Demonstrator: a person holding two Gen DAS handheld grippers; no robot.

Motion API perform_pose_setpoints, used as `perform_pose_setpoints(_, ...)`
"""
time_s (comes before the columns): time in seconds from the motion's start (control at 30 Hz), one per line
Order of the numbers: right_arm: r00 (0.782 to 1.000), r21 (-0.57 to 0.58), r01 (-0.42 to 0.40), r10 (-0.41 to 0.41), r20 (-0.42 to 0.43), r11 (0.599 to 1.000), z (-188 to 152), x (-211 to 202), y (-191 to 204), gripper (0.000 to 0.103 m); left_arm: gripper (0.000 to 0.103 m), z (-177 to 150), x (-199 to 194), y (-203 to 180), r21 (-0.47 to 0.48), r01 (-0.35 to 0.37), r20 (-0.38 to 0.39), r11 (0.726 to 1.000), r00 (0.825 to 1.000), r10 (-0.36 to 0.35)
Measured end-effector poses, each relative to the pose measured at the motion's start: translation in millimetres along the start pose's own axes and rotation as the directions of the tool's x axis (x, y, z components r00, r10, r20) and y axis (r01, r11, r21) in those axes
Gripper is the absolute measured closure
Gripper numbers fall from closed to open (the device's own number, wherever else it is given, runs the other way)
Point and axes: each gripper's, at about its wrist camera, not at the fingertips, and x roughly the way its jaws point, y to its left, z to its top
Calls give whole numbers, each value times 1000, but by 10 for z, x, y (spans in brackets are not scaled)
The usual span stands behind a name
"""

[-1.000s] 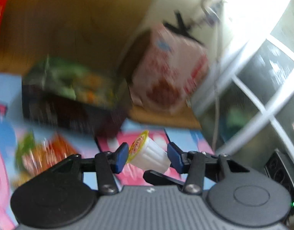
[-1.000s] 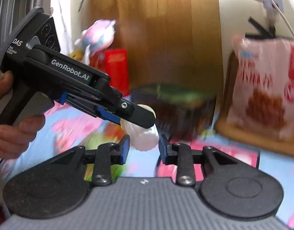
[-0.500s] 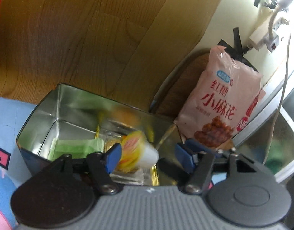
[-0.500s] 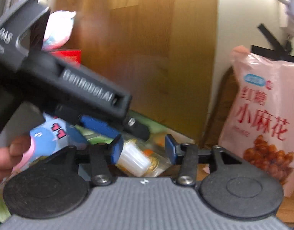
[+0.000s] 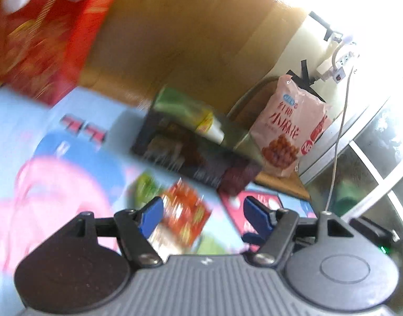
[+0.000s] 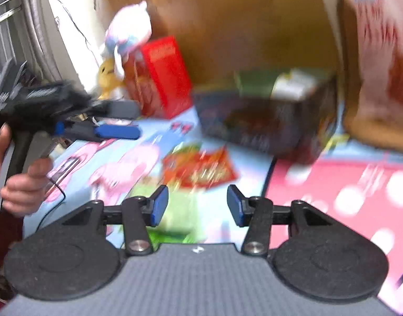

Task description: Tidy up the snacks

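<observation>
A dark metal tin (image 5: pixel 191 155) stands on the cartoon mat, also in the right wrist view (image 6: pixel 267 121). A white jelly cup (image 5: pixel 213 129) with a yellow lid lies inside it among green packets. A red and green snack packet (image 5: pixel 185 216) lies flat on the mat just ahead of my left gripper (image 5: pixel 202 218), which is open and empty. In the right wrist view the same packet (image 6: pixel 201 168) lies ahead of my right gripper (image 6: pixel 197 205), also open and empty. Both views are blurred.
A red box (image 5: pixel 41 34) stands at the back left, also in the right wrist view (image 6: pixel 162 76), beside a plush toy (image 6: pixel 127 34). A pink snack bag (image 5: pixel 288 131) leans on the wall right of the tin. A wooden board (image 5: pixel 188 31) stands behind.
My left gripper let the jelly cup go into the tin, opened and pulled back and left. My right gripper also drew back from the tin.
</observation>
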Motion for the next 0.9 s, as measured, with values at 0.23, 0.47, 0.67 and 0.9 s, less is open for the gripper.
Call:
perform_pose_setpoints(0.23,995,51,-85,83,48,995,-33,-204,221,51,34,-437,-550,354,-96,-33,73,995,997,40)
perform_pose_setpoints(0.47,988,-134,-154,150,-44,979,-136,156,987,52,34,-350,-539,645,-120,-158,131,980,976,174)
perform_pose_setpoints(0.67,997,-241,-8,-11,-77,970,-243,480,1273,62,44,-443,-356,756,-115,-183,84,976,978,193)
perform_pose_setpoints(0.9,995,-280,-47,19,-103,959,-298,513,1328,74,58,-739,-538,608,-79,-139,57,987,988,144)
